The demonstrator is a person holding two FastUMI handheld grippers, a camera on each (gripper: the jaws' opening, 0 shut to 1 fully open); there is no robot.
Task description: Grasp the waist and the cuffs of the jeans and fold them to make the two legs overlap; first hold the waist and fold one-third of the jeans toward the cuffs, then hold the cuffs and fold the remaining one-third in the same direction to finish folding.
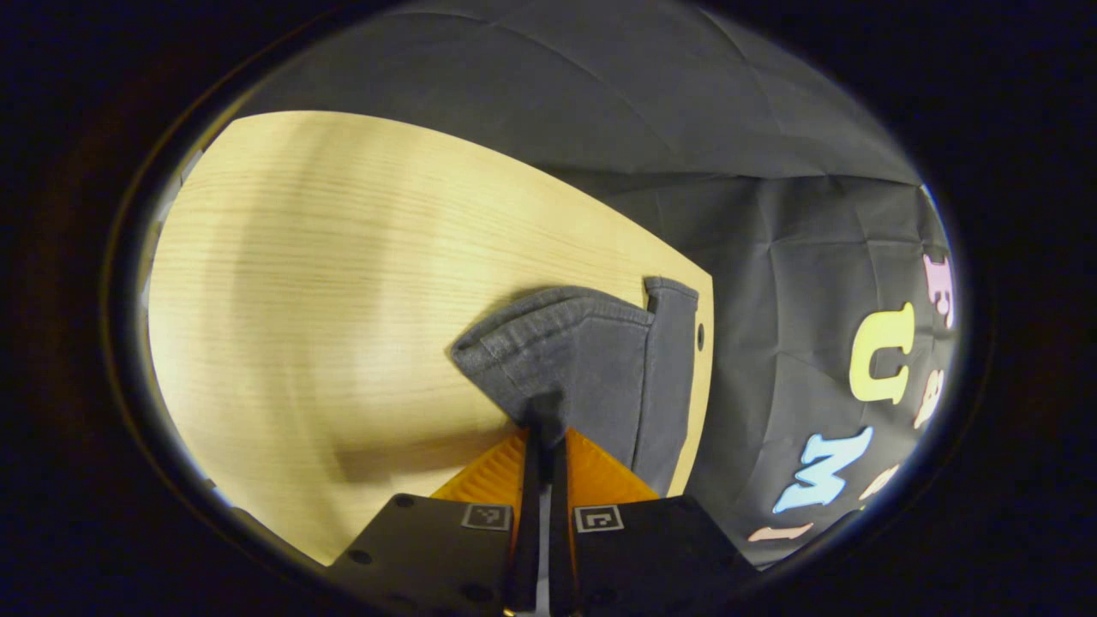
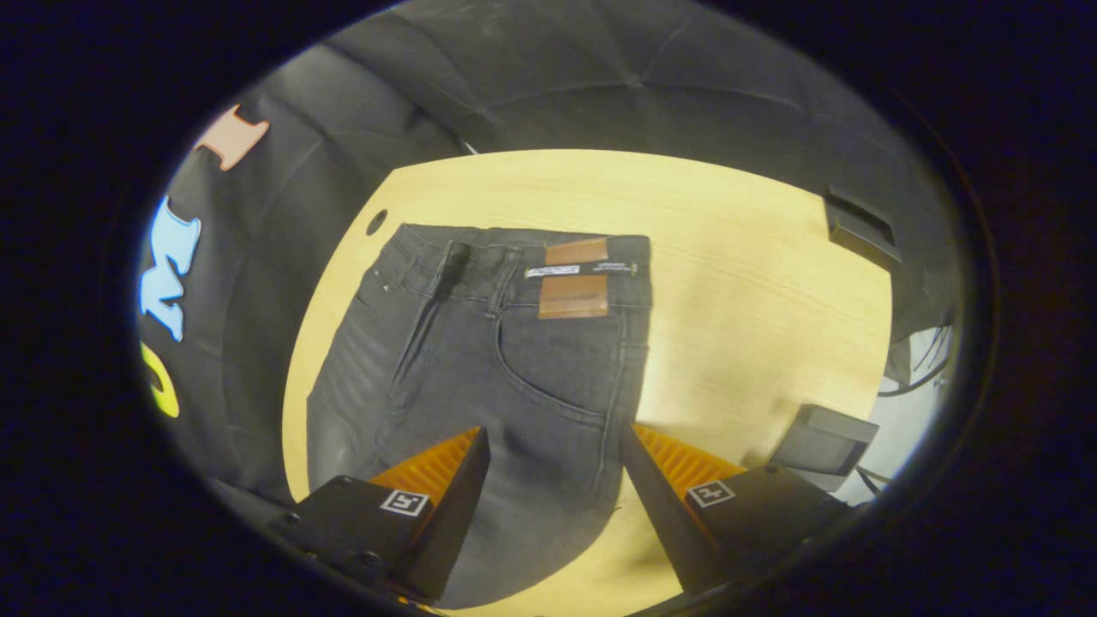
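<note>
Jeans flat on bench, legs overlapped, waist at far end. Left gripper clenched on cuffs, lifted off bench. Right gripper released, hovering over seat. Judgement: carry cuffs low, edges aligned, avoid dragging.

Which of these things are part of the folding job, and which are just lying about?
Part of the job:
jeans
cuff, pinched in the left tongs
right tongs, open over the jeans
wooden table

Lying about:
dark box on the table
black box at the far edge
</note>
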